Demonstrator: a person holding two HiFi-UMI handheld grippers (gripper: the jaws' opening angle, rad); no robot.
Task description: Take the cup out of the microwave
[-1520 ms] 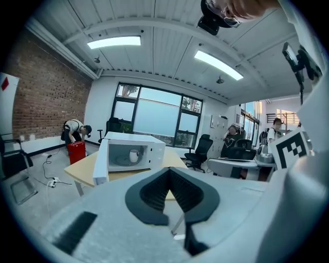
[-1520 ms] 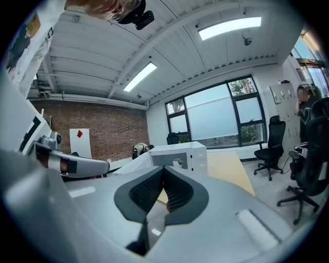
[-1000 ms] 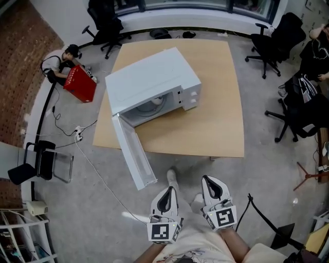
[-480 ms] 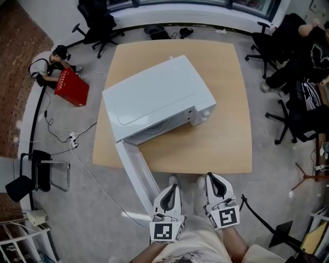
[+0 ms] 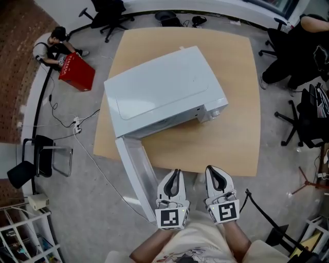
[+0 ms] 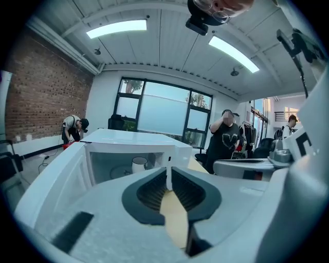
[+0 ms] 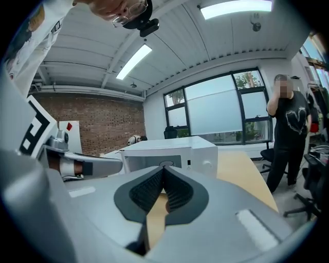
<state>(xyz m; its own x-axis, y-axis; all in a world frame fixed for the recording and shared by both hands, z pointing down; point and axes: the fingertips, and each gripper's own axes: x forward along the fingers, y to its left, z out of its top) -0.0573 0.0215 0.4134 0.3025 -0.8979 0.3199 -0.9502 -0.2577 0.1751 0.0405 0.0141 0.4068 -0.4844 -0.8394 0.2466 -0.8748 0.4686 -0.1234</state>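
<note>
Cup (image 6: 139, 164) retrieval is only beginning: the left gripper (image 5: 176, 173) and right gripper (image 5: 211, 169) are hovering empty, fingers closed, at the counter's (image 5: 231, 149) near edge. Beyond, the microwave (image 5: 164, 87) door (image 5: 134, 169) is hanging open and the cup is sitting inside, awaiting grasping.

In the head view the microwave (image 5: 164, 92) shows only its top and its open door (image 5: 134, 169). What lies inside is hidden beneath that top, the cup included.

In the left gripper view the cup (image 6: 139, 164) is small and pale inside the cavity (image 6: 110, 167). Its foot is covered by the body of the left tool (image 6: 168, 175), and its details are too small to tell. In the right gripper view the cavity is dim, and the cup cannot be told there.

The head view's right edge cuts off a seated person (image 5: 308, 36), and its top edge cuts off an office chair (image 5: 105, 13). A standing person (image 7: 288, 128) has a blurred face.
</note>
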